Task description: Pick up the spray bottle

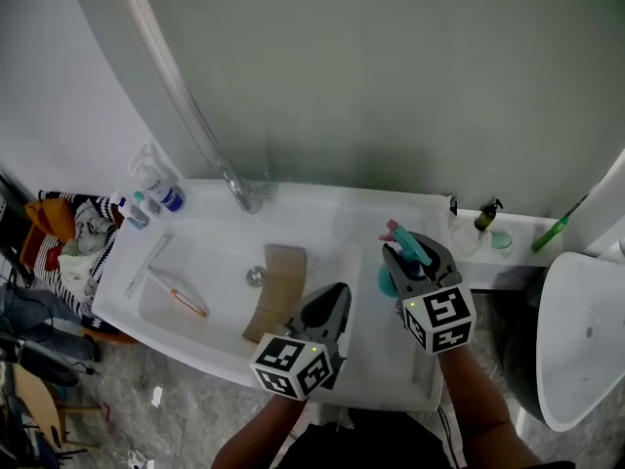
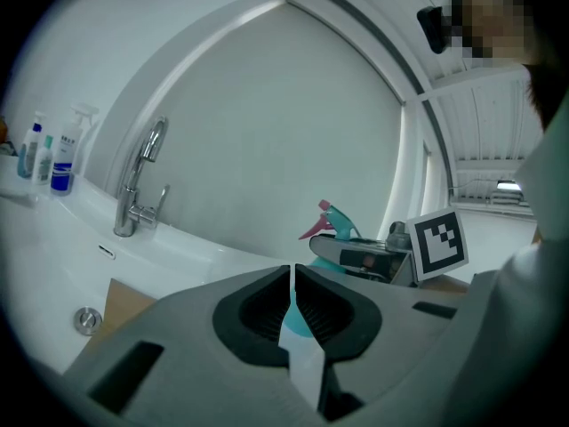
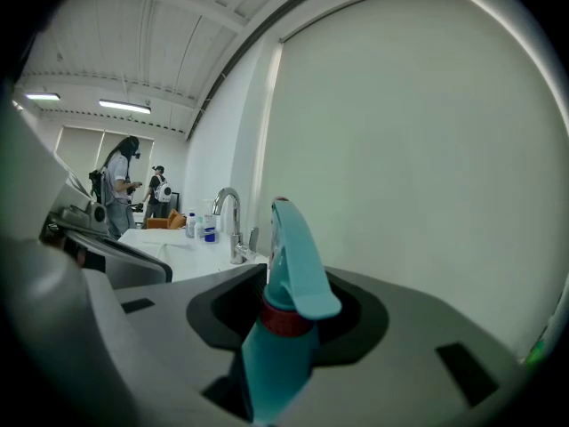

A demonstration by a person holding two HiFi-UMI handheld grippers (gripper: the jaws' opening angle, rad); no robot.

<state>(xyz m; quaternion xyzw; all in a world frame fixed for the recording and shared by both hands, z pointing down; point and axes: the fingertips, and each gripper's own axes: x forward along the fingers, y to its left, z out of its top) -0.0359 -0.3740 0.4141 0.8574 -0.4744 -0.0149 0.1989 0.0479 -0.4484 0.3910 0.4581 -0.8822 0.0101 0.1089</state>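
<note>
The teal spray bottle (image 1: pixel 406 246) with a red collar and pink trigger is clamped at its neck between the jaws of my right gripper (image 1: pixel 414 264), above the right end of the white sink (image 1: pixel 322 213). In the right gripper view the spray bottle (image 3: pixel 286 327) fills the gap of the right gripper (image 3: pixel 286 314), nozzle up. My left gripper (image 1: pixel 335 296) hovers over the sink's front rim, to the left of the bottle, jaws together and empty. From the left gripper (image 2: pixel 292 294) view, the spray bottle (image 2: pixel 333 226) and right gripper (image 2: pixel 360 258) sit just beyond.
A chrome faucet (image 1: pixel 239 190) stands at the back of the sink. A brown board (image 1: pixel 277 293) and an orange-handled tool (image 1: pixel 189 304) lie in the basin. Bottles (image 1: pixel 154 191) stand at the left corner; a dark bottle (image 1: pixel 485 215) and green brush (image 1: pixel 557 229) at the right. Clothes (image 1: pixel 68 237) lie at the left.
</note>
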